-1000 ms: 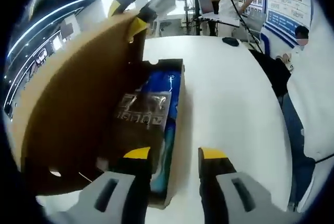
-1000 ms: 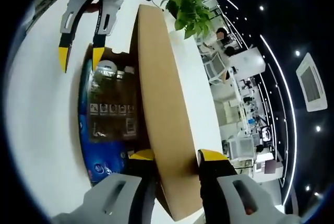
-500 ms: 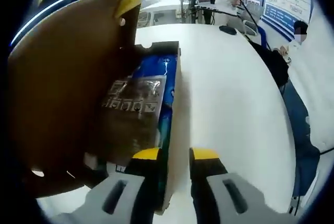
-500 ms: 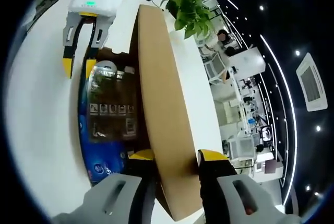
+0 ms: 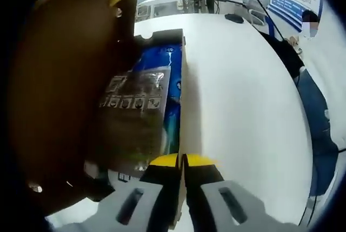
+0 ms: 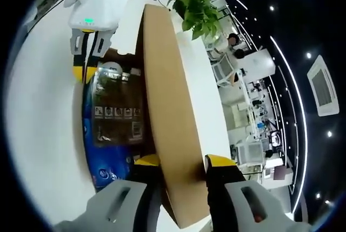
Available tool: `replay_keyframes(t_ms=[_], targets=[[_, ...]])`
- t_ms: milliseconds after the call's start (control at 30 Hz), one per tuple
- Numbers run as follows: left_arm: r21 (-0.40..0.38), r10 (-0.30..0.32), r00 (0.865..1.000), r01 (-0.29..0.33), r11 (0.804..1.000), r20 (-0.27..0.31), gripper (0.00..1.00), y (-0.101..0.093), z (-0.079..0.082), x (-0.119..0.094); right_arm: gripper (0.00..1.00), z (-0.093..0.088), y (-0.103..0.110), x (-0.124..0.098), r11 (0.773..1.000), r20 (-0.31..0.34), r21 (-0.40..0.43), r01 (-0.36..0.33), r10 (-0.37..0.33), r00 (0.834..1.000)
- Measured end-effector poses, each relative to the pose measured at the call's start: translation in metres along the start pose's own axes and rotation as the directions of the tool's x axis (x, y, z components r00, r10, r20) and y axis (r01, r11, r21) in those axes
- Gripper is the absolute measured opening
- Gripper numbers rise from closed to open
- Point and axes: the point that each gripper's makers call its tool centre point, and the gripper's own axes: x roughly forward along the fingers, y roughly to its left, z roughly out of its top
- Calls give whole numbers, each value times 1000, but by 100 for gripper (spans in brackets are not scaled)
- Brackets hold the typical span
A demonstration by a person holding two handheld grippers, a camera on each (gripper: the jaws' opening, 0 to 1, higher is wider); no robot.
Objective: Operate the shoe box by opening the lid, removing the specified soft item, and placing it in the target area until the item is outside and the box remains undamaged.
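The pack (image 5: 141,114), a flat blue plastic bag with a glossy dark label panel, lies inside the open box (image 5: 183,70) and fills most of its floor. It looks light, limp and slippery: film that creases and slides and will likely sag when lifted by one edge. A pinch on a free edge or corner of the film seems the sound hold, clear of the cardboard wall. The left gripper (image 5: 182,160) sits at the near end of the box with its yellow tips drawn together at the rim of the side wall; whether any film or card is between them I cannot tell. The right gripper (image 6: 179,160) has its jaws set either side of the raised lid (image 6: 167,107), a stiff brown matte board standing on edge. The table (image 5: 243,107) is smooth and white. A plant (image 6: 195,9) stands beyond the box.
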Motion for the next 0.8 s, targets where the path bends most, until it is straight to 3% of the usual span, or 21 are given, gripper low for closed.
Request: replay_keyframes(t_ms=[367,467,567,800], targets=[[-14,-13,1000,13,1000,-6,1,0,0,0,29,0,2,-1,1000,1,-19,2,-2,1000],[60,-12,1000,13,998,-16,1,-2,0,0,29,2,7,-4,999,22,-52,-6,8,1000],[5,-20,1000,20,1000,-21,1,0,0,0,29,4,10,-6,996,34,-91,-7,10,999],[-3,-18,1000,18,1000,-15,1,0,-1,0,25,9,3,-12,991,59,-130,38,-30,998]])
